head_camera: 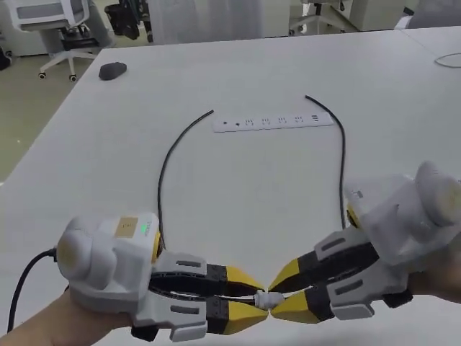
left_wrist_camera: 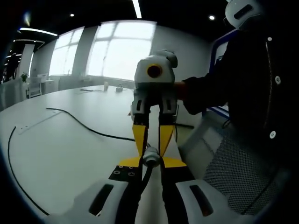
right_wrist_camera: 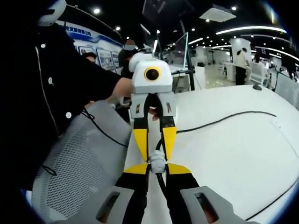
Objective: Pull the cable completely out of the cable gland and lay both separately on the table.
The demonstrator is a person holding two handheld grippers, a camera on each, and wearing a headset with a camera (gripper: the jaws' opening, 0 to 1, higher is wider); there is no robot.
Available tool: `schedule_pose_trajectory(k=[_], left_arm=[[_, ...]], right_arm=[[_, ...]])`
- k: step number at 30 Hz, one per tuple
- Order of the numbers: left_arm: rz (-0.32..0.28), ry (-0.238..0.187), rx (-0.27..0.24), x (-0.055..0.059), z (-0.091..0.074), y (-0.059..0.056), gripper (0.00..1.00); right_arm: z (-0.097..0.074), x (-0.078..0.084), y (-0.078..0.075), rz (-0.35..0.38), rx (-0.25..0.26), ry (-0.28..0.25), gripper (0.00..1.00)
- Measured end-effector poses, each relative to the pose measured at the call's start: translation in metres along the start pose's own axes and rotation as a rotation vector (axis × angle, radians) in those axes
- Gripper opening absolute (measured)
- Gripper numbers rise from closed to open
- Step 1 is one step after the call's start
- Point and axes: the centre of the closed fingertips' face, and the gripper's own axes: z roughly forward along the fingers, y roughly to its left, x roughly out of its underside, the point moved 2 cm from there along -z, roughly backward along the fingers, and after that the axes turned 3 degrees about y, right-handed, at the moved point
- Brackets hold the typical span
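- My left gripper (head_camera: 251,297) is clamped on the black cable (head_camera: 163,180), right beside the white cable gland (head_camera: 269,297).
- My right gripper (head_camera: 285,294) pinches the gland, tip to tip with the left.
- The cable's 2 ends lie on the table (head_camera: 252,194) near the power strip (head_camera: 274,121).

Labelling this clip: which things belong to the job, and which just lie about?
In the job: cable gland, black cable, left gripper, right gripper.
Lying about: power strip, computer mouse, office chair.
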Motion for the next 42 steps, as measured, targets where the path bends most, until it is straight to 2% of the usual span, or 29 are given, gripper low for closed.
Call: schedule_pose_trajectory(k=[5, 15, 19, 25, 30, 33, 34, 35, 37, 38, 39, 40, 41, 42], left_arm=[[-0.007, -0.020, 0.002, -0.003, -0.003, 0.000, 0.15], [-0.025, -0.019, -0.017, -0.003, -0.003, 0.003, 0.15], [-0.109, -0.026, -0.021, -0.002, -0.002, 0.006, 0.15], [-0.211, -0.030, -0.023, 0.000, -0.002, 0.009, 0.15], [-0.234, -0.032, -0.023, 0.000, -0.002, 0.009, 0.15], [-0.220, -0.038, -0.023, -0.001, -0.002, 0.008, 0.15], [-0.215, -0.038, -0.021, -0.001, -0.002, 0.008, 0.15], [-0.184, -0.039, -0.015, 0.000, -0.001, 0.005, 0.15], [-0.174, -0.049, -0.022, -0.002, -0.003, 0.007, 0.15], [-0.173, -0.053, -0.023, -0.003, -0.004, 0.007, 0.15], [-0.158, -0.056, -0.026, -0.004, -0.005, 0.007, 0.15], [-0.107, -0.052, -0.027, -0.005, -0.006, 0.007, 0.15], [-0.100, -0.049, -0.021, -0.005, -0.006, 0.006, 0.15], [-0.050, -0.061, -0.017, -0.008, -0.007, 0.005, 0.15]], right_arm=[[-0.001, -0.004, 0.001, 0.003, -0.005, -0.011, 0.08], [0.000, -0.005, 0.002, -0.123, 0.075, -0.001, 0.07], [0.000, -0.005, 0.002, -0.188, 0.118, 0.015, 0.07], [0.002, -0.004, 0.002, -0.261, 0.148, 0.035, 0.07], [0.001, -0.004, 0.001, -0.294, 0.157, 0.041, 0.07], [0.001, -0.005, 0.000, -0.291, 0.154, 0.039, 0.07], [0.001, -0.004, 0.001, -0.264, 0.139, 0.037, 0.07], [0.001, -0.004, 0.001, -0.224, 0.122, 0.037, 0.08], [-0.001, -0.007, -0.001, -0.193, 0.130, 0.010, 0.08], [-0.002, -0.010, -0.002, -0.141, 0.121, -0.012, 0.09], [-0.004, -0.012, -0.002, -0.105, 0.108, -0.027, 0.09], [-0.007, -0.014, -0.005, -0.070, 0.113, -0.042, 0.11], [-0.008, -0.015, -0.006, -0.049, 0.105, -0.052, 0.13], [-0.010, -0.016, -0.006, -0.006, 0.086, -0.067, 0.15]])
